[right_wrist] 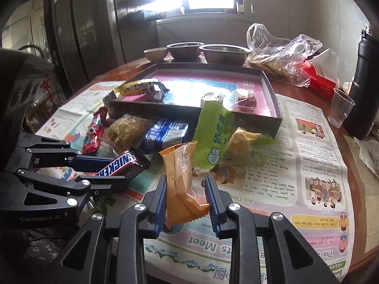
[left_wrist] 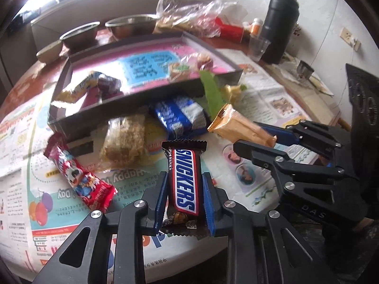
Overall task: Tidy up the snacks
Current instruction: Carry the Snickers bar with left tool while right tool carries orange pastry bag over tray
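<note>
My left gripper (left_wrist: 184,174) is shut on a Snickers bar (left_wrist: 183,179); its blue pads press the bar's long sides. In the right wrist view that left gripper (right_wrist: 120,171) comes in from the left with the Snickers bar (right_wrist: 118,165) tilted up. The right gripper (right_wrist: 186,177) is shut on an orange packet (right_wrist: 180,177), and it shows at the right as the right gripper (left_wrist: 247,135) holding the orange packet (left_wrist: 241,125). Behind stands a shallow dark box (left_wrist: 146,99) with a pink floor and a few snacks inside. Before the box lie a red cartoon packet (left_wrist: 80,177), an oat bar (left_wrist: 125,139), a blue packet (left_wrist: 180,116) and a green packet (right_wrist: 213,137).
Newspaper (right_wrist: 296,165) covers the round table. Behind the box stand steel bowls (left_wrist: 132,26) and a crumpled plastic bag (left_wrist: 189,16). At the right are a black flask (left_wrist: 279,23) and a clear plastic cup (right_wrist: 341,108). The table's edge runs just under both grippers.
</note>
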A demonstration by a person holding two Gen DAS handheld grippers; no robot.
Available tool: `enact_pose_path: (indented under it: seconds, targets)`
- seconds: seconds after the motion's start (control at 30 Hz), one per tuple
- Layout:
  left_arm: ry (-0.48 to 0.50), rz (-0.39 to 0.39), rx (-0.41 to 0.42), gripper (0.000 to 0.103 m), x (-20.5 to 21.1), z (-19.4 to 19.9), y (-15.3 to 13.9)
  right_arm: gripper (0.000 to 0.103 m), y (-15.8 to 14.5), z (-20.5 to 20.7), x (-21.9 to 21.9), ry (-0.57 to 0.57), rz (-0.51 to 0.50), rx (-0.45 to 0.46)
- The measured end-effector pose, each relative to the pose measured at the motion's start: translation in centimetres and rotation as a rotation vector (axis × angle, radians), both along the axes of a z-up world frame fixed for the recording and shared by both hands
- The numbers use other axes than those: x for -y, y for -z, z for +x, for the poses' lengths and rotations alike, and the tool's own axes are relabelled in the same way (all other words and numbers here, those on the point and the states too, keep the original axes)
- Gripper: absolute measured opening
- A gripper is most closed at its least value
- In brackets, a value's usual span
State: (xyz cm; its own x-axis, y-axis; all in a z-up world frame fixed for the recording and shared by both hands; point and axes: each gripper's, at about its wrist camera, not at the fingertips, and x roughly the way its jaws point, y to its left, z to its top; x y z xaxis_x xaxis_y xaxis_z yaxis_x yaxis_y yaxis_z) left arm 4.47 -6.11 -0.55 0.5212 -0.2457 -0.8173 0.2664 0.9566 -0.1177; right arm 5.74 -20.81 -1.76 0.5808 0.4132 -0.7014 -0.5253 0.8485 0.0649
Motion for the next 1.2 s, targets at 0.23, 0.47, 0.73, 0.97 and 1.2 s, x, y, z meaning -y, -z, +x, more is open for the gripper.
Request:
enact_pose_path:
  seconds: [0.23, 0.47, 0.73, 0.97, 1.2]
  targets:
    - [-0.005, -0.012, 0.029, 0.029, -0.4, -0.1, -1.1, 0.031, -0.8, -0.1, 0.3, 0.017, 0.024, 0.01]
    - [-0.036, -0.039, 0.062, 0.029, -1.4, 0.6, -2.5, 0.031, -1.5, -0.1, 0.4, 0.035, 0.045, 0.022]
    - [-0.063, -0.069, 0.093, 0.029, -2.2, 1.7, -3.8, 0.031, -2.0, 0.3, 0.4, 0.051, 0.062, 0.023]
    - [-0.071, -0.082, 0.098, 0.029, -2.8, 2.5, -4.1, 0.031, -2.6, 0.7, 0.3, 0.056, 0.077, 0.03]
    - [-0.089, -0.1, 0.114, 0.029, -3.4, 3.4, -4.8, 0.031, -3.0, 1.4, 0.2, 0.063, 0.083, 0.033]
